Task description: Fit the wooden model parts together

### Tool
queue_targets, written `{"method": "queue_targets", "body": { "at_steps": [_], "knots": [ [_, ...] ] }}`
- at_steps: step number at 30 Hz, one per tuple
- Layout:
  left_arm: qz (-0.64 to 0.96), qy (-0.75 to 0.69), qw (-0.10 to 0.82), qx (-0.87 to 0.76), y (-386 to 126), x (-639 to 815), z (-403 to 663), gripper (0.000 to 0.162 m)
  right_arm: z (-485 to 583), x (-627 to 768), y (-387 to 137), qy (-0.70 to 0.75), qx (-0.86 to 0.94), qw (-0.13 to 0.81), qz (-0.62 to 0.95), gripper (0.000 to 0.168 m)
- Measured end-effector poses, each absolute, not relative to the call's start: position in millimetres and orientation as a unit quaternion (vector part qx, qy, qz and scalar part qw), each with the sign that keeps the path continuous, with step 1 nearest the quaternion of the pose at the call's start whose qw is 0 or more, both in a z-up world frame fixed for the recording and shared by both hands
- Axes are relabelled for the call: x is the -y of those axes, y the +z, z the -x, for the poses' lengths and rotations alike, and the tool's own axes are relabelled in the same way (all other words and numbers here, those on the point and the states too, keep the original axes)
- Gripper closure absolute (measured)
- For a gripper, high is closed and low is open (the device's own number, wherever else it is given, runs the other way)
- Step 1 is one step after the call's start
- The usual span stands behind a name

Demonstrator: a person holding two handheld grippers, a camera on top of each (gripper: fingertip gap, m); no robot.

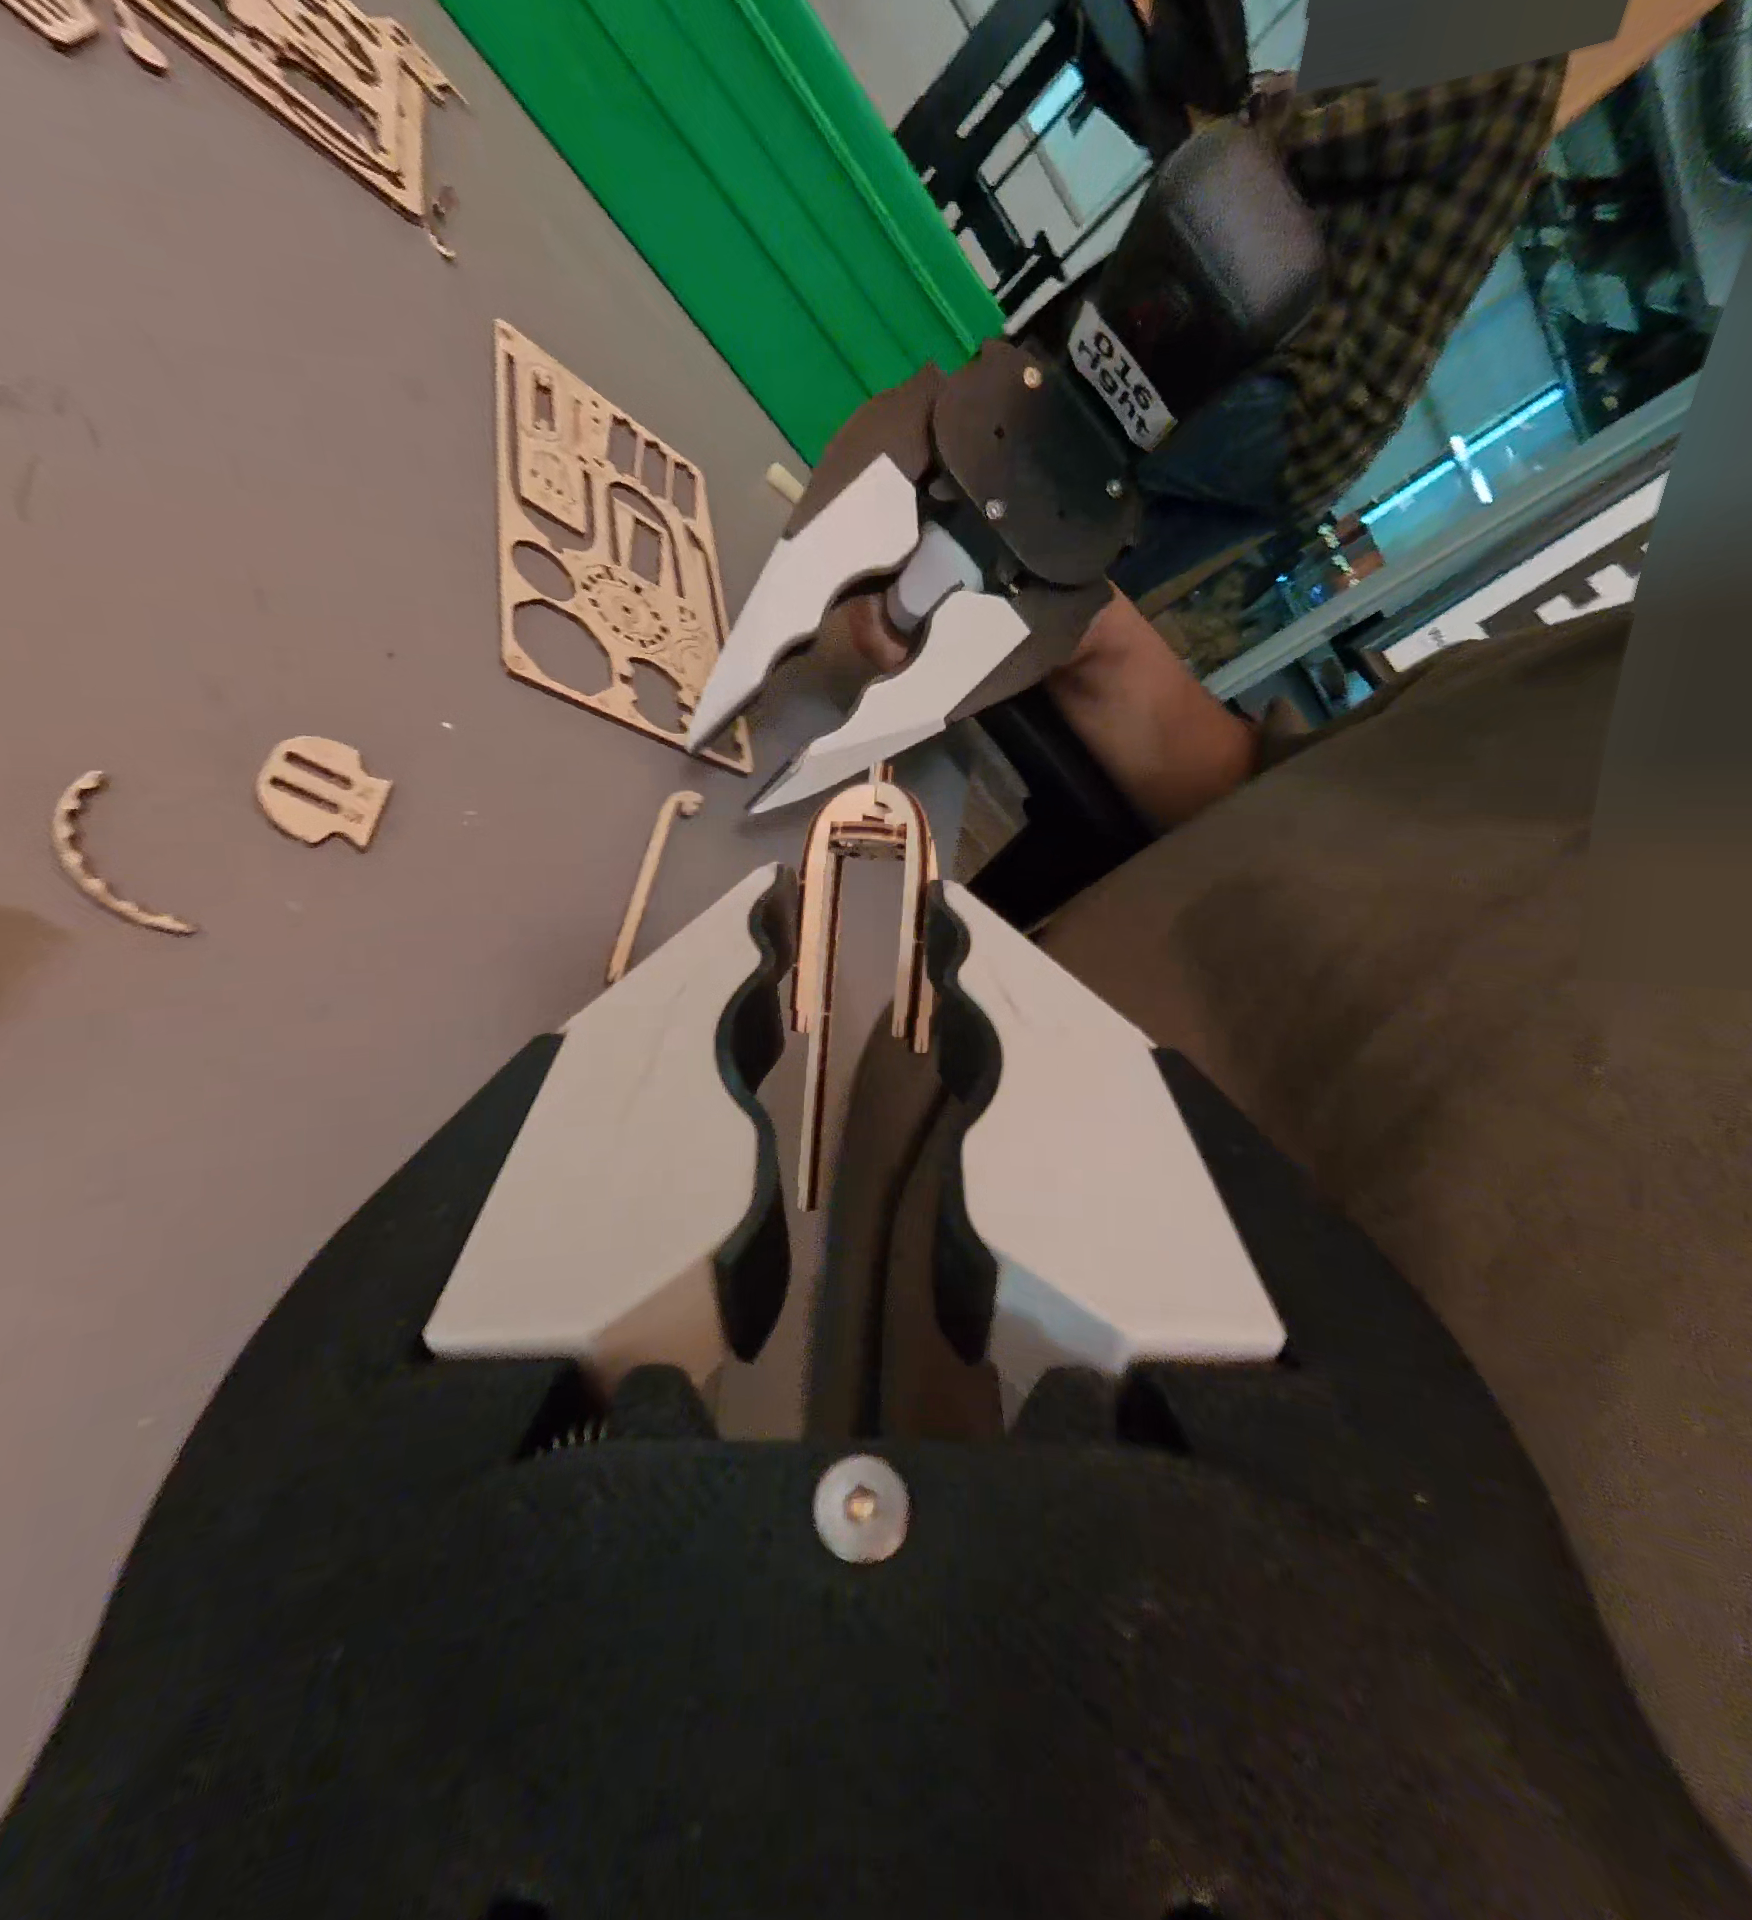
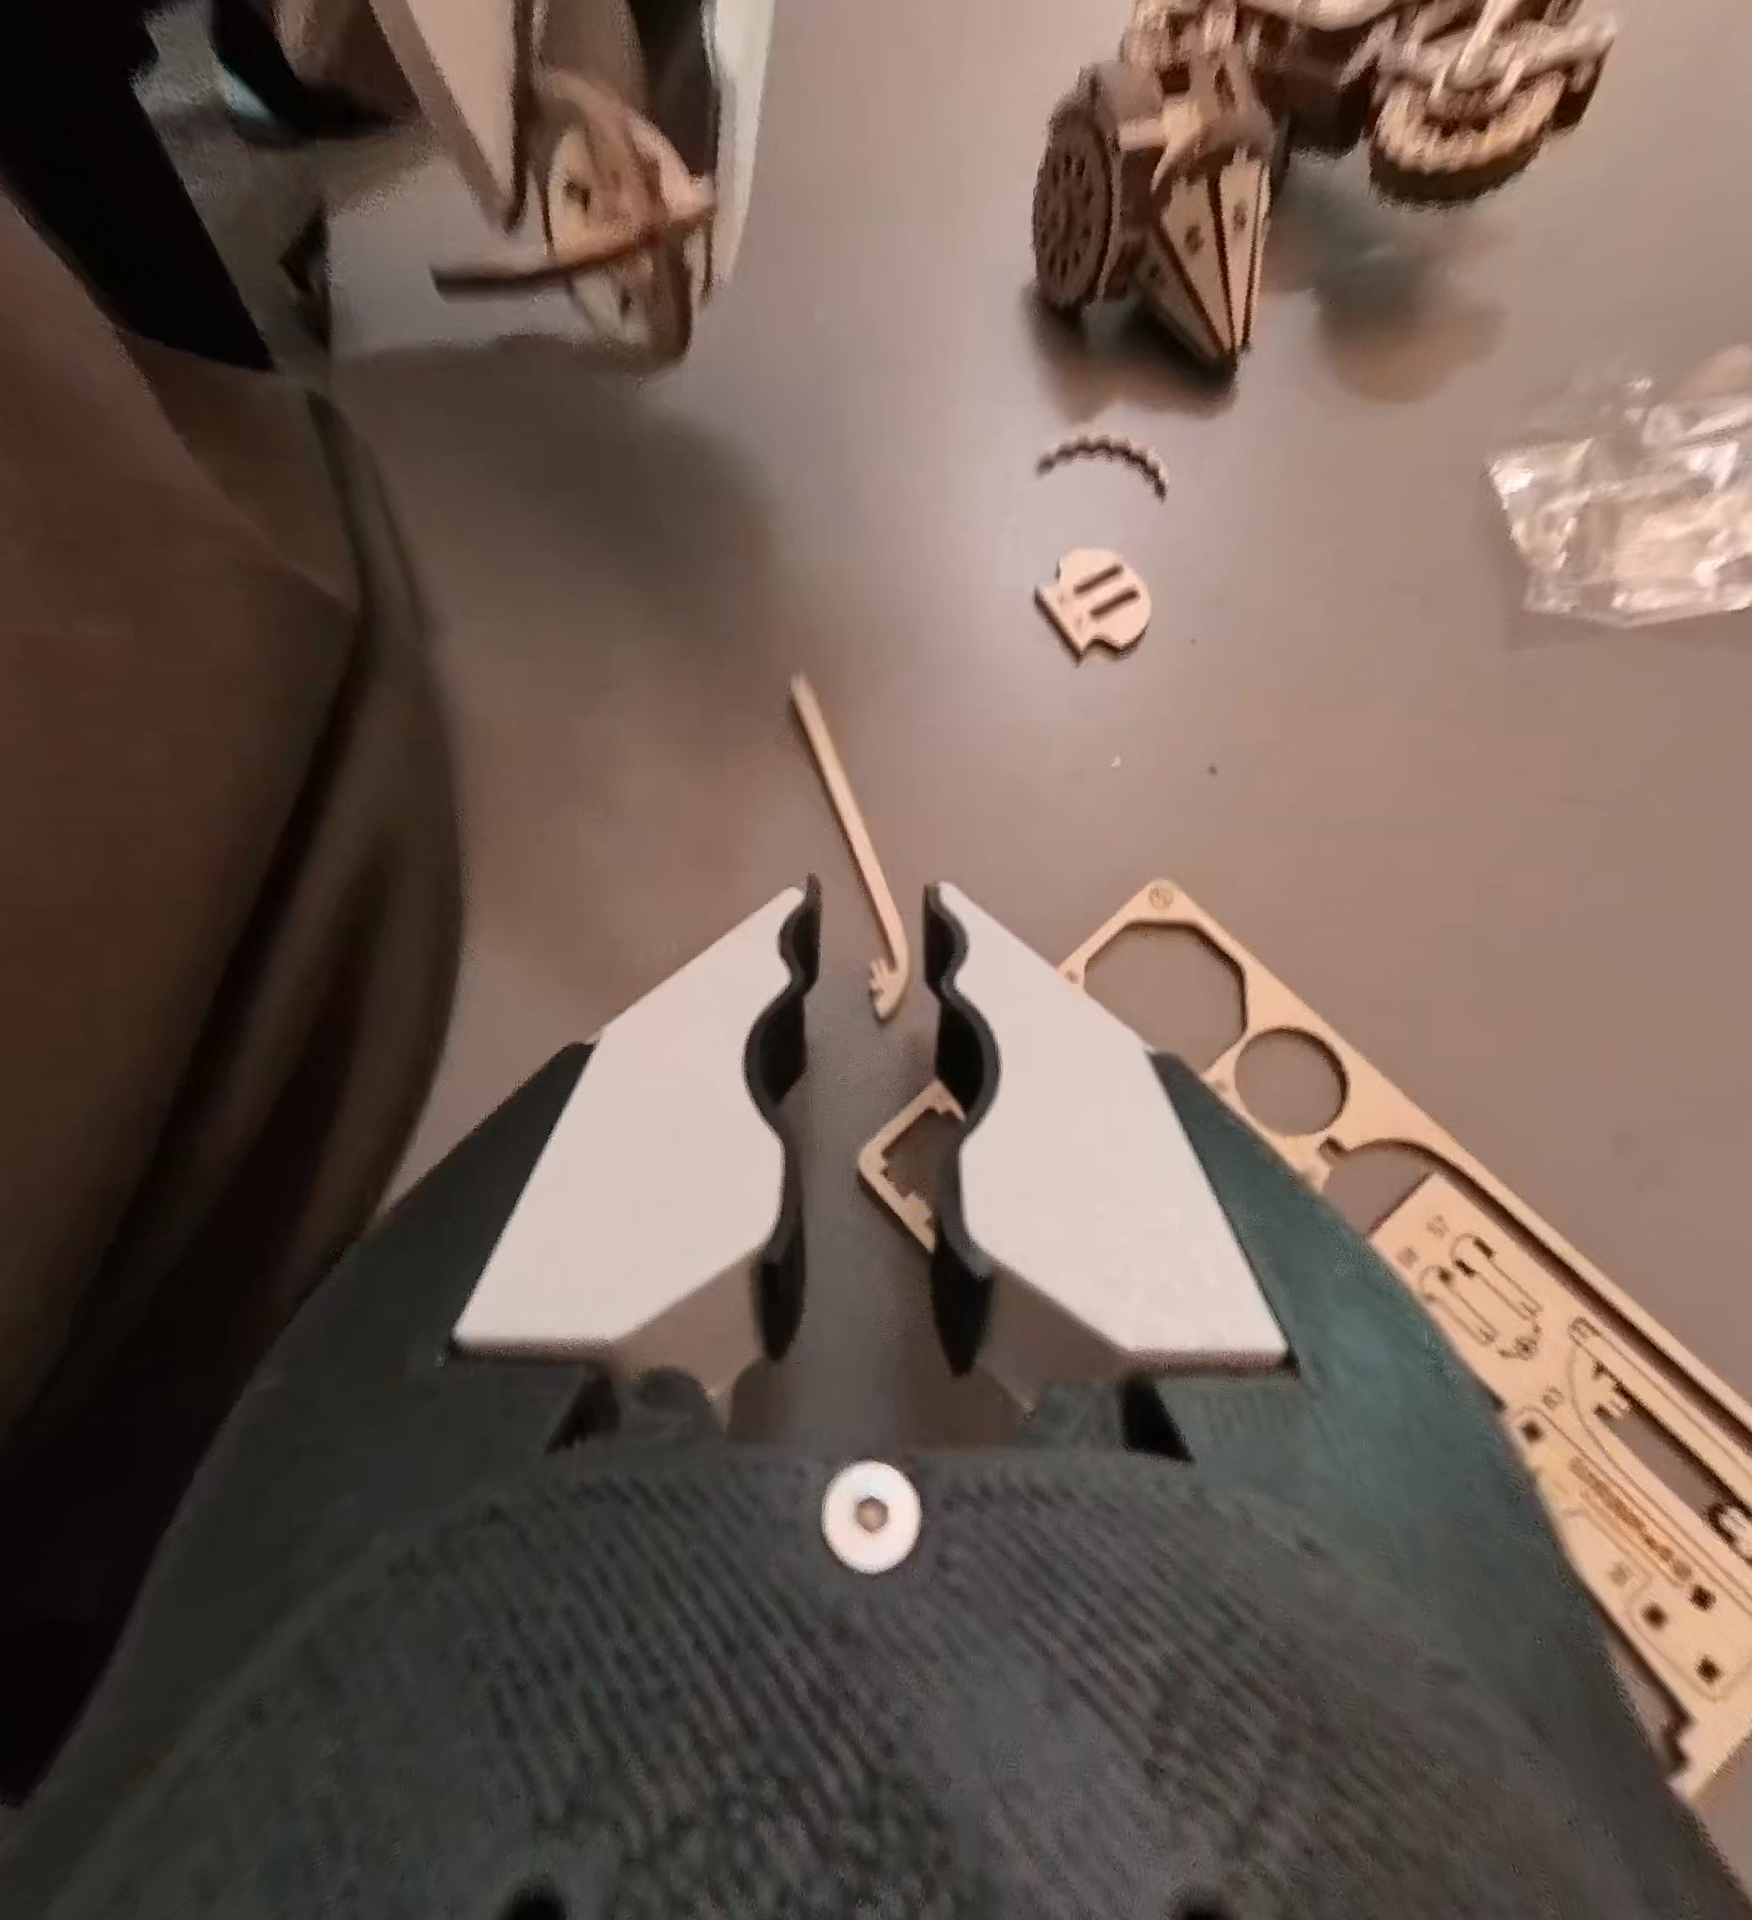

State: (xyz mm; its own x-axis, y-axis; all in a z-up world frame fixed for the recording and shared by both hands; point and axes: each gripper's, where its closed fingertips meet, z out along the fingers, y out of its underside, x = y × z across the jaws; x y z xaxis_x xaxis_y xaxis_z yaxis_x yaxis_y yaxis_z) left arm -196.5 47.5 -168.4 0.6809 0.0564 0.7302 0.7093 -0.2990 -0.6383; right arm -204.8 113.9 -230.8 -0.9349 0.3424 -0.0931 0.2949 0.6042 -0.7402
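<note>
My left gripper [image 1: 859, 883] is shut on a U-shaped wooden assembly [image 1: 864, 914] and holds it above the grey table. The same assembly shows blurred in the right wrist view [image 2: 591, 197], held at the top left. My right gripper [image 2: 870, 902] is open and empty, low over a thin hooked wooden stick [image 2: 856, 842]; in the left wrist view the right gripper [image 1: 747, 764] hovers just beyond the assembly, beside the stick [image 1: 648, 883]. A slotted round part [image 2: 1095, 603] and a toothed arc [image 2: 1106, 457] lie on the table; both also show in the left wrist view, the round part [image 1: 321, 792] and the arc [image 1: 98, 857].
A cut-out wooden sheet [image 2: 1454, 1309] lies under my right finger; it shows in the left wrist view [image 1: 602, 551] too. A part-built wooden model [image 2: 1267, 135] and a clear plastic bag [image 2: 1651, 499] sit farther off. More sheets [image 1: 311, 94] and a green wall panel [image 1: 747, 177] stand beyond. A person's arm [image 1: 1142, 665] holds the right gripper.
</note>
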Motion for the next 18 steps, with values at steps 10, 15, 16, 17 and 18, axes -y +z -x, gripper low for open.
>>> {"method": "queue_targets", "body": {
  "at_steps": [10,15,16,17,18],
  "knots": [
    [0.724,-0.387,0.528,0.218,-160.4,-69.6,175.4,0.138,181.7,-74.8,-153.2,0.593,0.788,-0.066,0.153,0.142],
    [0.723,-0.406,0.52,0.205,-161.0,-72.2,167.8,0.138,173.1,-74.3,-150.6,0.602,0.779,-0.104,0.145,0.136],
    [0.723,-0.409,0.518,0.205,-161.1,-72.5,166.9,0.138,172.2,-73.6,-150.5,0.602,0.779,-0.106,0.144,0.136],
    [0.722,-0.41,0.518,0.203,-161.2,-72.8,166.3,0.138,171.7,-72.8,-150.8,0.601,0.78,-0.106,0.142,0.136],
    [0.722,-0.412,0.518,0.203,-161.1,-73.2,165.6,0.138,171.1,-72.0,-151.5,0.599,0.781,-0.105,0.14,0.136]
  ]
}}
